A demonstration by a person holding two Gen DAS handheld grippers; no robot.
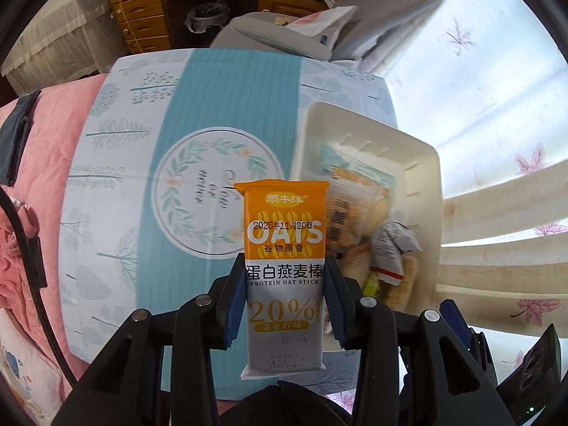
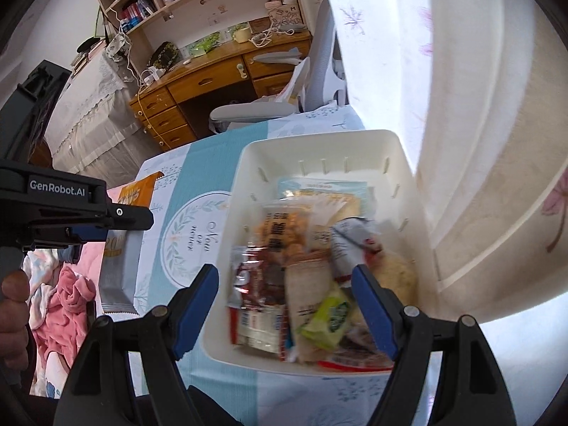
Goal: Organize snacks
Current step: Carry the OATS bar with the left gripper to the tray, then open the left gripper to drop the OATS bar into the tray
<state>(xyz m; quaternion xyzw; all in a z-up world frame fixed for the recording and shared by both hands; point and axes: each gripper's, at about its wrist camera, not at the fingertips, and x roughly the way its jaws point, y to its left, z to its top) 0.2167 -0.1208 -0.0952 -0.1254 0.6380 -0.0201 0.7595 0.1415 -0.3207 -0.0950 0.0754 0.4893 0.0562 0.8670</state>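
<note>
Oat stick (image 1: 284,277), orange-and-white wrapper, pinched upright between the blue pads of the left gripper (image 1: 284,305); held above the patterned tablecloth (image 1: 124,177), left of the white bin (image 1: 422,163). In the right wrist view the same packet (image 2: 119,266) hangs just beside the bin's left wall. Right gripper (image 2: 284,305) spread wide, nothing between its pads, hovering over the bin (image 2: 227,248), which is crowded with mixed snack packets (image 2: 269,277). Step in hand, by my reading: carrying one packet, either out for sorting or toward the bin; cannot tell which. Next move calls for a clear destination and a steady lowering before letting go.
</note>
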